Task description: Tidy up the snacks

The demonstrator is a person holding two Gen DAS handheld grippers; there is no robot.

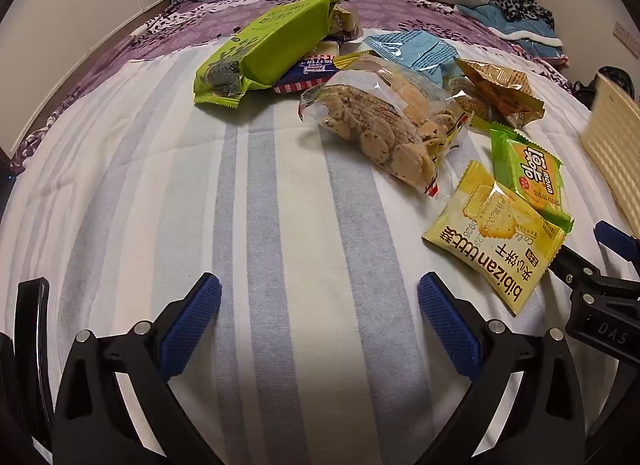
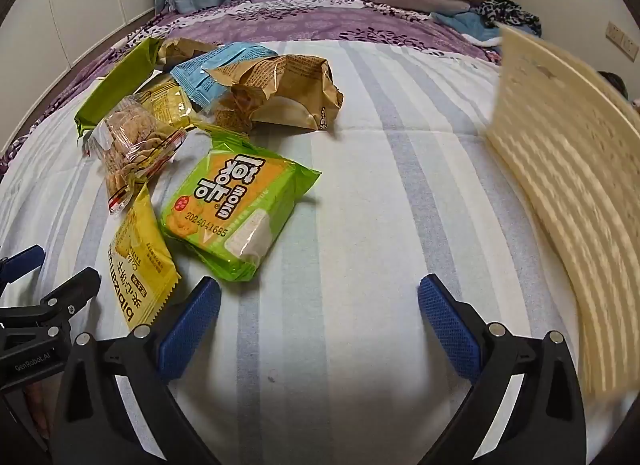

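Snack packets: about eight in a loose heap, one clear cookie bag [image 1: 384, 125] among them
Cream basket [image 2: 568, 185]: one
Left gripper [image 1: 320, 321]: fingers wide, empty
Right gripper [image 2: 320, 321]: fingers wide, empty

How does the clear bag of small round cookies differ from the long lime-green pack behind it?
The clear cookie bag is see-through, showing loose round cookies; the lime-green pack is opaque and printed. The cookie bag lies flat on the striped sheet; the green pack rests propped on other packets. Both lie in the same pile, untouched.

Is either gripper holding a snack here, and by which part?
Nothing is held. The left gripper and right gripper are open, with only the striped sheet between their fingers.
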